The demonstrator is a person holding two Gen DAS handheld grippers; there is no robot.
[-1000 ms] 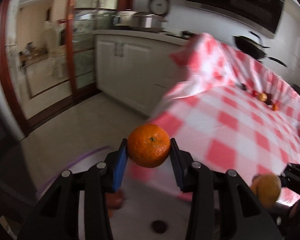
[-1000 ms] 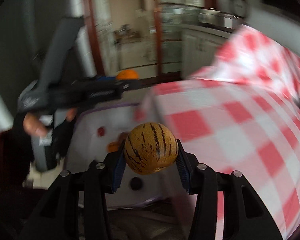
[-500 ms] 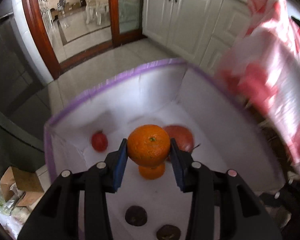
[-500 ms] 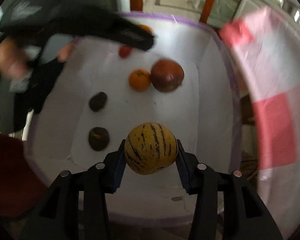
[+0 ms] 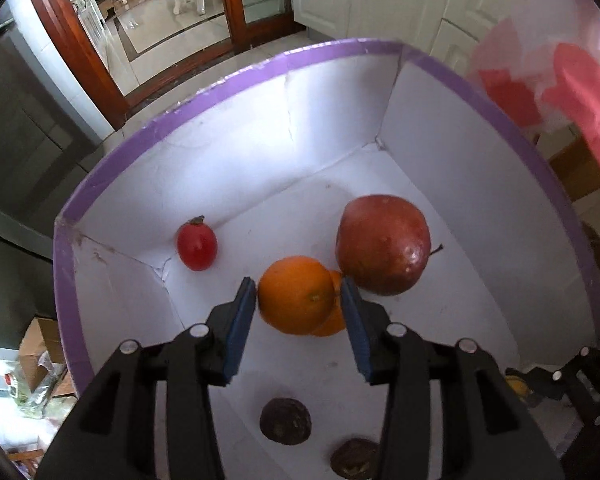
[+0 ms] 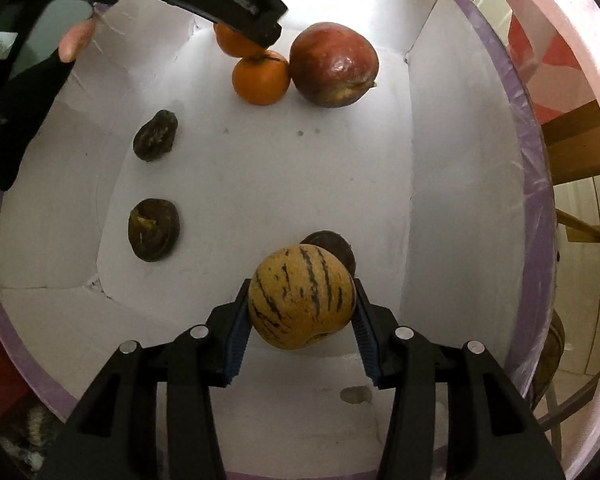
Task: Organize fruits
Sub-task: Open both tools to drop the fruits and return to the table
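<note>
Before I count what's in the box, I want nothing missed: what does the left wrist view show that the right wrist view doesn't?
Only the left view shows the small red fruit in the far-left corner. Only the right view shows the striped melon in the right tongs, with a dark fruit partly hidden behind it. Both show the box, the left tongs around an orange, a second orange on the floor, the big red fruit and two dark wrinkled fruits.

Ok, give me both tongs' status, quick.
Left tongs: closed on an orange, above the box.
Right tongs: closed on a striped melon.
</note>
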